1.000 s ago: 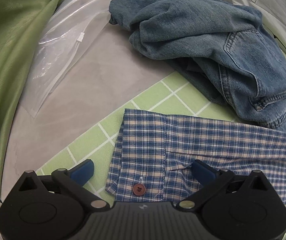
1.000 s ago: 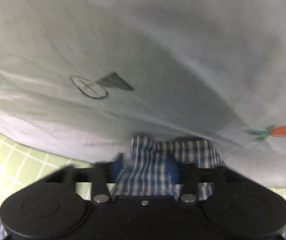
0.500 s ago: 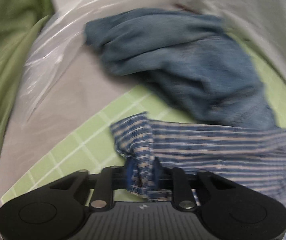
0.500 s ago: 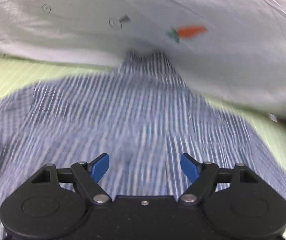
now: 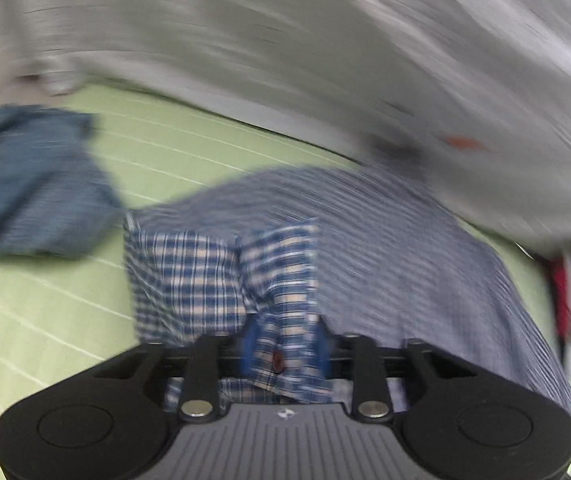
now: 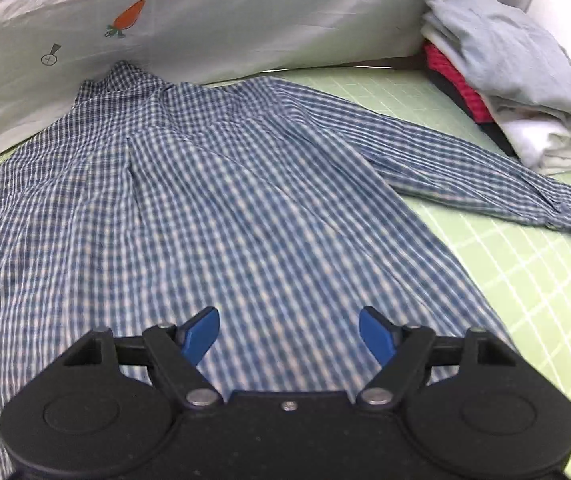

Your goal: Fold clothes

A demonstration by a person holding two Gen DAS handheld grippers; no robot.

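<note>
A blue-and-white plaid shirt [image 6: 221,184] lies spread back-up on the green grid mat [image 6: 533,280], collar toward the white sheet, right sleeve [image 6: 481,176] stretched toward the clothes pile. My right gripper [image 6: 289,330] hovers open over the shirt's lower back, nothing between its blue pads. In the blurred left wrist view, my left gripper [image 5: 283,346] is shut on the buttoned cuff of the plaid shirt [image 5: 277,280], and the cuff is lifted over the shirt body [image 5: 405,240].
Crumpled blue jeans [image 5: 33,184] lie on the mat at the left. A stack of folded clothes [image 6: 505,76], grey, red and white, sits at the back right. A white sheet with a carrot print [image 6: 127,16] rises behind the shirt.
My left gripper closed on the shirt cuff and swung it right, over the shirt body. My right gripper let go of the collar, opened and drew back over the shirt's back.
</note>
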